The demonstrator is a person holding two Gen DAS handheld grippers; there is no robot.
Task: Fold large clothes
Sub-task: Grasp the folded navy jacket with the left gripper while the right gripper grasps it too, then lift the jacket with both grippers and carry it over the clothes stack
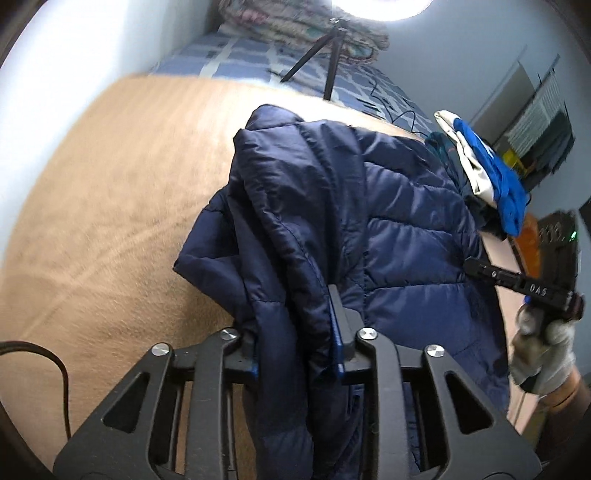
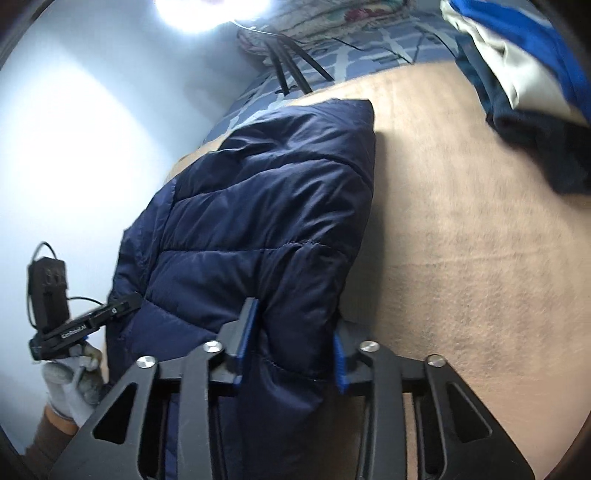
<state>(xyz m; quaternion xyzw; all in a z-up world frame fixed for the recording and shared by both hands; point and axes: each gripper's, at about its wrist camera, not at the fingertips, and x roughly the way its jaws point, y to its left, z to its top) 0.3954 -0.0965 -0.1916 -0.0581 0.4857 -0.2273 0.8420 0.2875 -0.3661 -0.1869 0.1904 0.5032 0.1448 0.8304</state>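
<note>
A navy quilted puffer jacket (image 1: 369, 206) lies folded on a tan blanket (image 1: 110, 206). My left gripper (image 1: 295, 332) is shut on a thick bunch of the jacket's near edge. In the right wrist view the same jacket (image 2: 258, 206) fills the middle, and my right gripper (image 2: 295, 332) is shut on its near edge, fabric bulging between the blue pads. The right gripper also shows at the far right of the left wrist view (image 1: 517, 284), and the left gripper at the far left of the right wrist view (image 2: 92, 321). Both are held by gloved hands.
A pile of other clothes, blue and white (image 1: 487, 166), sits on the blanket beyond the jacket; it also shows in the right wrist view (image 2: 517, 55). A black tripod (image 1: 325, 55) stands on the blue patterned bedsheet (image 1: 236, 55) near a folded quilt (image 1: 295, 18). A white wall (image 2: 74, 147) is to the left.
</note>
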